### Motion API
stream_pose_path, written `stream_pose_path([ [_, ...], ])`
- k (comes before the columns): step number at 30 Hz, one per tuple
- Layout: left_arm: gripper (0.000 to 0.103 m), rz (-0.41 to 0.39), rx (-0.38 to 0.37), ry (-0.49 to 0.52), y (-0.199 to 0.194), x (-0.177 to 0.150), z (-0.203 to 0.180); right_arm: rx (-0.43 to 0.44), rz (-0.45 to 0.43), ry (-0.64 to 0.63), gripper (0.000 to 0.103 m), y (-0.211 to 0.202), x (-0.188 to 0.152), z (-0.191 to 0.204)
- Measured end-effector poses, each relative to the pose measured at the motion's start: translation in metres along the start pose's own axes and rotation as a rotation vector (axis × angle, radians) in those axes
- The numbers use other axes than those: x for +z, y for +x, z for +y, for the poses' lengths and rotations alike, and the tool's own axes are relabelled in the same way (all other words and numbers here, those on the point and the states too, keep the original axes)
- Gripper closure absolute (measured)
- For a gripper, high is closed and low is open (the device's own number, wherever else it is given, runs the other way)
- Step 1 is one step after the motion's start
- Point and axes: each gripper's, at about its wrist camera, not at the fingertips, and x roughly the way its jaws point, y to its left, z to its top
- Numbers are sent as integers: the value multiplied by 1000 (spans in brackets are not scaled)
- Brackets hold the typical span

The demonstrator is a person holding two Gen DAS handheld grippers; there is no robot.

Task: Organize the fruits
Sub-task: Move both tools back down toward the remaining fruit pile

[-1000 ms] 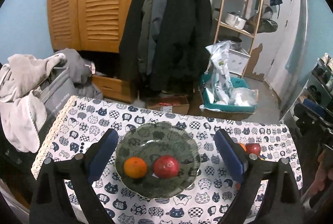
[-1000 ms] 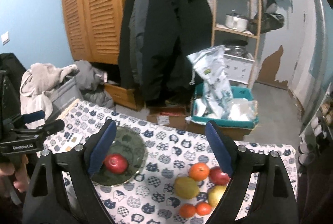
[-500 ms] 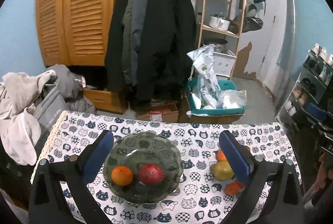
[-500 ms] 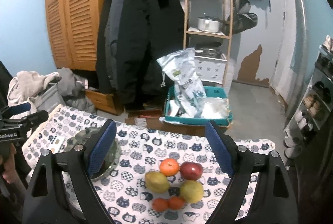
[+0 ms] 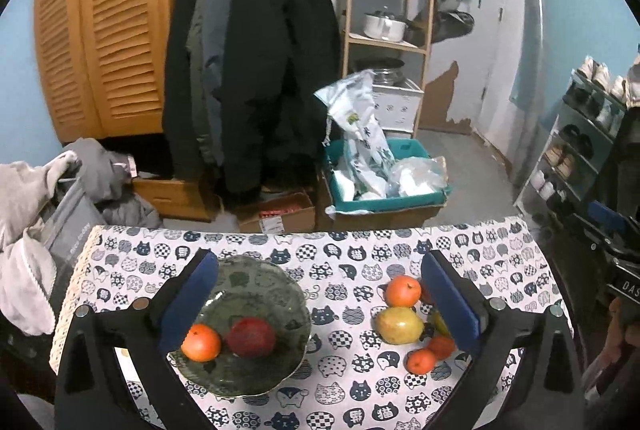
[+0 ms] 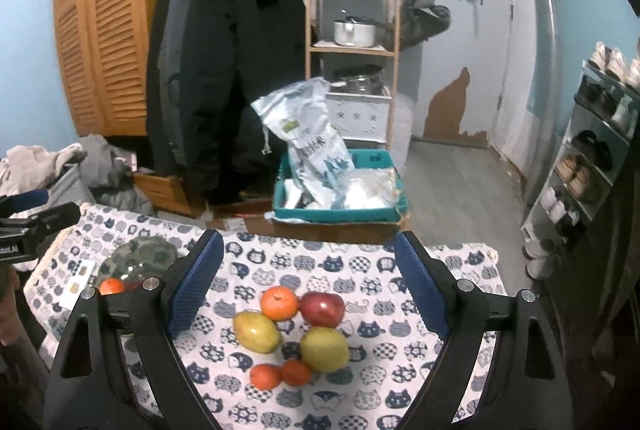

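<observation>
Both sets of jaws gape wide and hold nothing: the right gripper [image 6: 308, 282] hangs over the loose fruit pile [image 6: 296, 334], apple, pears and oranges bunched on the cat-print tablecloth [image 6: 360, 402]. Left gripper [image 5: 320, 300] hovers between that pile and the green glass plate [image 5: 256, 282], where one orange [image 5: 201, 343] and a red apple [image 5: 251, 337] sit side by side, touching
</observation>
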Motion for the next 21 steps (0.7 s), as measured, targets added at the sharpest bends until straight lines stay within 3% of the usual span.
stream_pose_path([
  [11,1,32,-16,28,16,-1,-23,-22,23,27,17,3,-10,-22],
  [21,1,147,-36,30,59,-16,-35,-27,116,42,17,33,-28,-32],
])
